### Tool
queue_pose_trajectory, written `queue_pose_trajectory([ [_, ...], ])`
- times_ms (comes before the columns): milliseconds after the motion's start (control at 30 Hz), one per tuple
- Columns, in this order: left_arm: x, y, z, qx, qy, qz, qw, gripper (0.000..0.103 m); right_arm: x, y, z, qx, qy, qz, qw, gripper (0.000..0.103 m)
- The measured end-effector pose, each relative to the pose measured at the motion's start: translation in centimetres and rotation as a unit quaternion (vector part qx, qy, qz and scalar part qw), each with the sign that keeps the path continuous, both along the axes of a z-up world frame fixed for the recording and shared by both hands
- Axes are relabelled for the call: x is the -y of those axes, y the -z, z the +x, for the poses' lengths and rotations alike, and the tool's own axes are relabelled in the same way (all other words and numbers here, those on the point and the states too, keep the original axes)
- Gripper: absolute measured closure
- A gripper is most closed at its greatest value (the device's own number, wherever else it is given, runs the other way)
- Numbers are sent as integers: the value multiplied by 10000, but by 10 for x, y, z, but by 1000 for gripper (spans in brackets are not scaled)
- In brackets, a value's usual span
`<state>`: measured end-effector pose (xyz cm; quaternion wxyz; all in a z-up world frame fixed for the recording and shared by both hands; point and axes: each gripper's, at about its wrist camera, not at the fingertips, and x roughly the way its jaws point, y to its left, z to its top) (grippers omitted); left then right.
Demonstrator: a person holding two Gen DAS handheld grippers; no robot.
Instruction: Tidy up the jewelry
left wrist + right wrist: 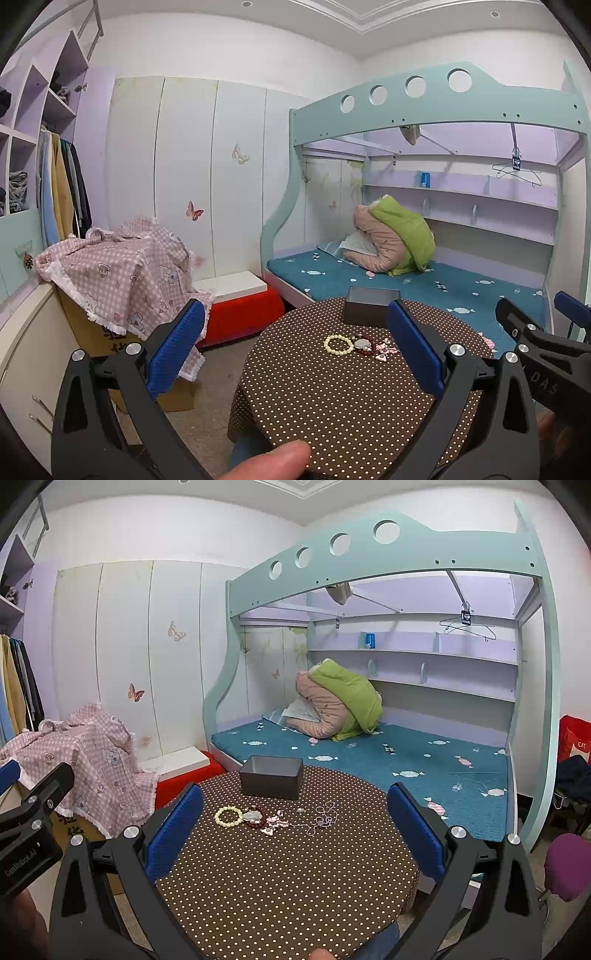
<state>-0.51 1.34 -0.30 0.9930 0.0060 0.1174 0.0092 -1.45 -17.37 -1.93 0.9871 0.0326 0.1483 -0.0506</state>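
Observation:
A round table with a brown polka-dot cloth [332,406] [280,878] holds jewelry in a row: a cream bead bracelet [338,344] [228,816], a dark red bead bracelet with a pale pendant [365,347] [255,816], pink-white trinkets [384,350] [275,825] and a thin chain necklace [323,818]. An open dark box [371,305] [271,777] stands behind them at the far edge. My left gripper [295,347] is open and empty, above the near side of the table. My right gripper [295,827] is open and empty, likewise short of the jewelry.
A bunk bed with teal bedding [369,753] stands behind the table. A pink checked cloth over boxes [122,273] and a red stool with a white top [240,314] are to the left. A purple stool [567,864] stands to the right.

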Motion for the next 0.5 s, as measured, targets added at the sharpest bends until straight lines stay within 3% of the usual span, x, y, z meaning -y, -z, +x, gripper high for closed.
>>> queue_pose_trajectory([
  [500, 2, 1, 5, -21, -61, -16, 10000, 5, -1, -4, 2, 37, 24, -71, 10000, 7],
])
